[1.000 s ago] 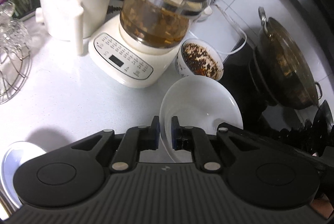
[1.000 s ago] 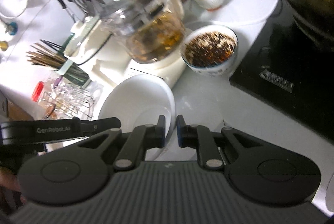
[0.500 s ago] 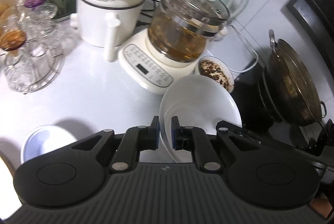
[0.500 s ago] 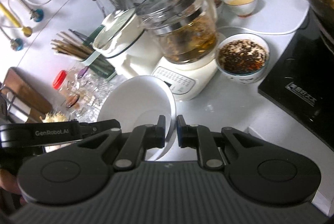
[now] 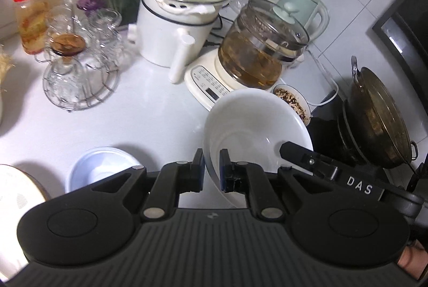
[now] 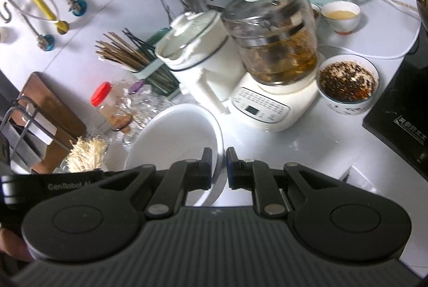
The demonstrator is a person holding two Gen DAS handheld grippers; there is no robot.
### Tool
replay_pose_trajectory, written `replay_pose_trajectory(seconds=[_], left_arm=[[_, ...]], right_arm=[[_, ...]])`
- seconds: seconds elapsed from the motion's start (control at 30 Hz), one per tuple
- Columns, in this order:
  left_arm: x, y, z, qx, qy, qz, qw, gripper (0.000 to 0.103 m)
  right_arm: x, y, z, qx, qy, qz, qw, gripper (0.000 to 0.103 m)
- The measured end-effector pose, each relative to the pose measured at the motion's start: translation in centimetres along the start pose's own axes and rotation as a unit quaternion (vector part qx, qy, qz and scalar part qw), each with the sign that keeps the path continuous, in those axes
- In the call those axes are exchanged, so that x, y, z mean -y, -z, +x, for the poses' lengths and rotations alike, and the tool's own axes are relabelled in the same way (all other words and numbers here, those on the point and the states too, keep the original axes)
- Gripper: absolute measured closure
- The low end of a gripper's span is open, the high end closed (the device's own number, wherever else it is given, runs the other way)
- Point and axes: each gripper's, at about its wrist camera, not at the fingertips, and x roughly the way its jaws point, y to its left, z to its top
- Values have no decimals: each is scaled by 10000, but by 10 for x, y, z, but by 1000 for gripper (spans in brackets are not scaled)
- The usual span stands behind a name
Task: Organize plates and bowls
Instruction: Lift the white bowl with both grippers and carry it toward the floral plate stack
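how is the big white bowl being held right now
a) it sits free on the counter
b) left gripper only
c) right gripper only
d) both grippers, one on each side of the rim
d: the left gripper and the right gripper are each clamped on the rim of the white bowl, on opposite sides.
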Motion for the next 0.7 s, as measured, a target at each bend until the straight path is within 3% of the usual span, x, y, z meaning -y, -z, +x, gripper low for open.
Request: replay_pose_trajectory(seconds=[0.5, 0.7], left_arm=[[-69, 19, -33, 81, -314, -363, 9988, 92], [-92, 31, -19, -20, -420, -542, 9976, 91]], right_arm=[[-56, 28, 32, -388, -305, -93, 9987, 88], [-65, 41, 56, -737, -186, -218, 9969, 87]])
